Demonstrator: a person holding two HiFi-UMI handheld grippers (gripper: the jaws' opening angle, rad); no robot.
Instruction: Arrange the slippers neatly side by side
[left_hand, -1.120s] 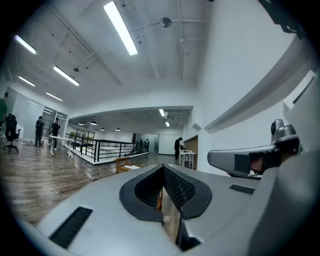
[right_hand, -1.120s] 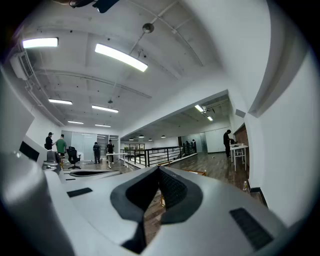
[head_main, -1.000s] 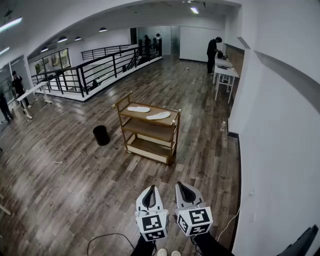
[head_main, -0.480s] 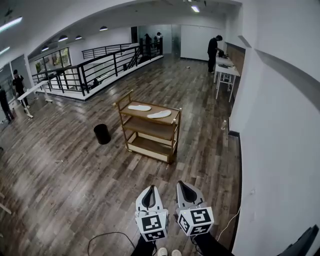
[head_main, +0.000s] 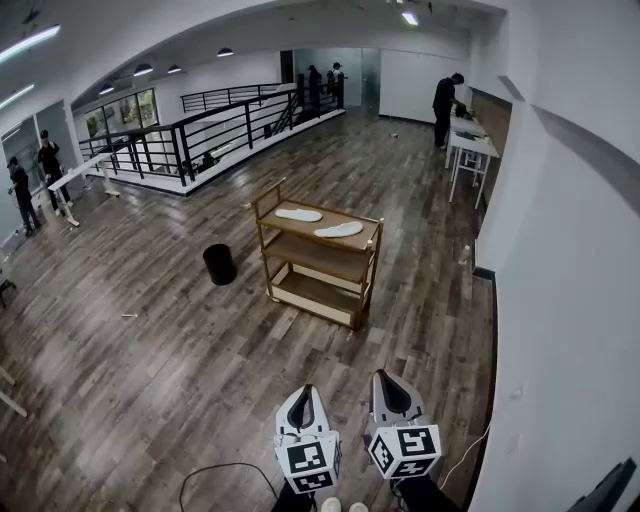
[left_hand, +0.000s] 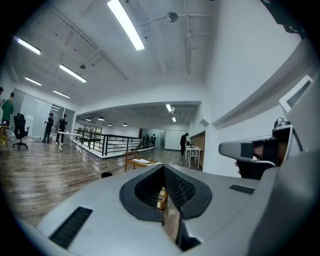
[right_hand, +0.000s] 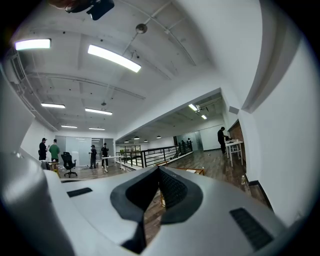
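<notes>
Two white slippers lie apart on the top shelf of a wooden cart (head_main: 362, 262) in the middle of the room: the left slipper (head_main: 298, 214) and the right slipper (head_main: 338, 230), angled differently. Both grippers hang low at the bottom of the head view, far short of the cart. My left gripper (head_main: 303, 400) is shut with nothing in it. My right gripper (head_main: 388, 385) is shut and empty too. In the left gripper view the cart (left_hand: 136, 162) shows small beyond the shut jaws, with a slipper (left_hand: 142, 160) on it; in the right gripper view the cart (right_hand: 196, 171) peeks over the jaws.
A black bin (head_main: 219, 264) stands on the wood floor left of the cart. A white wall (head_main: 570, 300) runs along the right. White tables (head_main: 468, 150) with a person stand at the back right. A black railing (head_main: 200, 130) borders the back left; a cable (head_main: 215, 472) lies by my feet.
The head view has shifted, so the cart and bin now sit further right and slightly lower. Both grippers appear lower in the picture, still shut.
</notes>
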